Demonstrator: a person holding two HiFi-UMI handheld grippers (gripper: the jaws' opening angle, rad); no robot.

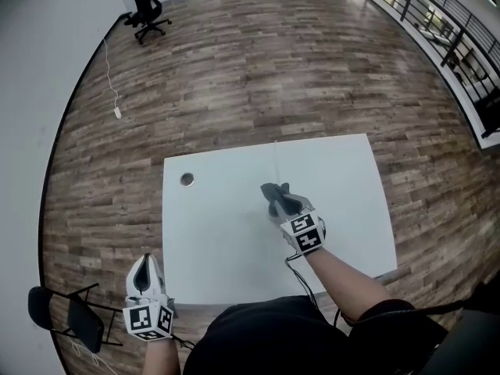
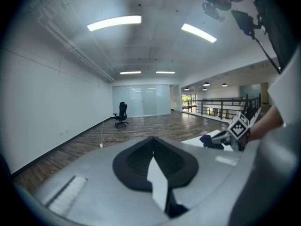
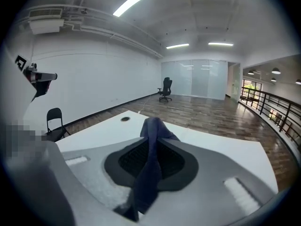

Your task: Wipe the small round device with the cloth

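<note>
The small round device (image 1: 187, 180) lies near the far left corner of the white table (image 1: 226, 264); the right gripper view shows it as a small dark ring (image 3: 125, 119). My right gripper (image 1: 273, 196) hovers over the table's middle, shut on a dark blue cloth (image 1: 275, 190) that bunches up past the fingertips and hangs between the jaws (image 3: 149, 173). The device is well to its left, apart from it. My left gripper (image 1: 142, 270) stays off the table's near left corner, jaws together with nothing in them (image 2: 153, 142).
A black folding chair (image 1: 74, 315) stands on the wood floor by the table's near left corner. An office chair (image 1: 147, 10) is far off at the back. A railing (image 1: 449, 30) runs along the right. A cable with a plug (image 1: 117, 112) lies on the floor.
</note>
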